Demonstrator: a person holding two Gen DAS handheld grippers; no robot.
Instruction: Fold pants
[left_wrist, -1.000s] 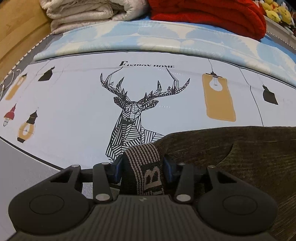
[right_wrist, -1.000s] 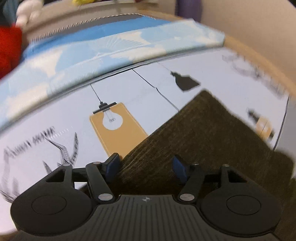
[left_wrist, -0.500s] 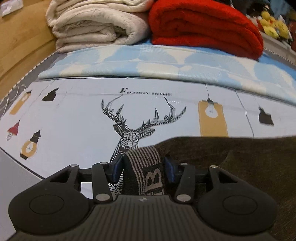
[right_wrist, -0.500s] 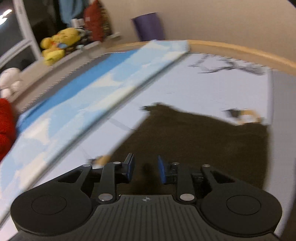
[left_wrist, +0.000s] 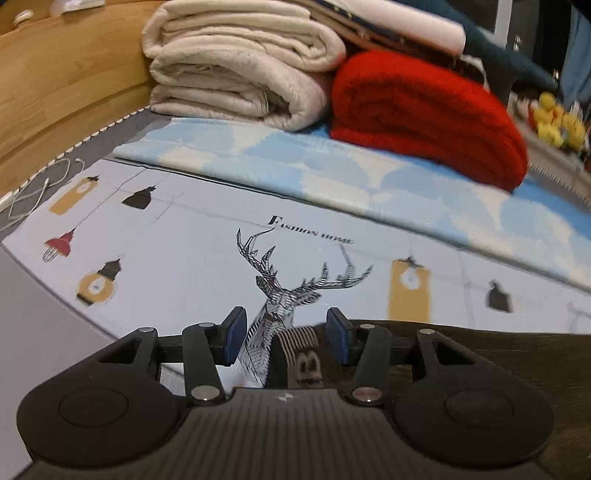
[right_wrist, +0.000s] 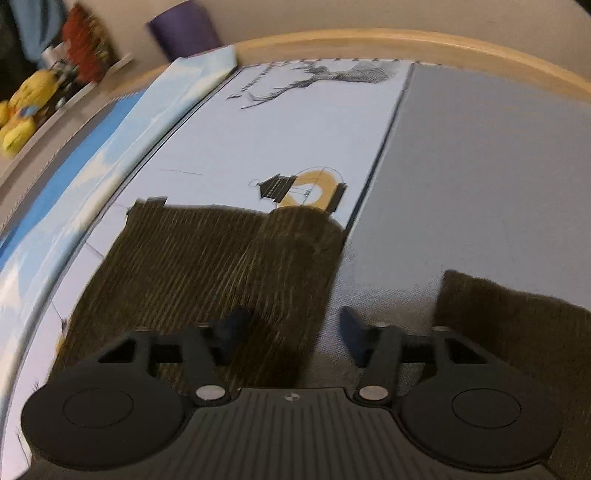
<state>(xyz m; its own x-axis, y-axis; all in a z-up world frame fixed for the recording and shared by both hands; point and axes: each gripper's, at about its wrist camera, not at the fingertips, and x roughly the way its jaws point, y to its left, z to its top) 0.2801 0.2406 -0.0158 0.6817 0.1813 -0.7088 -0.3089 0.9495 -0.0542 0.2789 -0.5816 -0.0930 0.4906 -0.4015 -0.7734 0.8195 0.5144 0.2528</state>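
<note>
pants (right_wrist: 207, 266): dark brown ribbed cloth, corduroy-like, matt
waistband (left_wrist: 301, 354): knitted striped elastic with a woven letter B
left gripper (left_wrist: 284, 328): matt black plastic, ribbed body, small shiny metal pins; blue pads (left_wrist: 234, 332) look rubbery
right gripper (right_wrist: 291, 332): same matt black plastic with metal pins
sheet (left_wrist: 177, 266): smooth printed cotton-like cloth, flat and matt
cream blanket (left_wrist: 236, 62): soft quilted cloth, folded thick
red blanket (left_wrist: 424, 110): fuzzy fleece-like cloth
bed frame (left_wrist: 66, 81): light wood, smooth with a slight sheen
</note>
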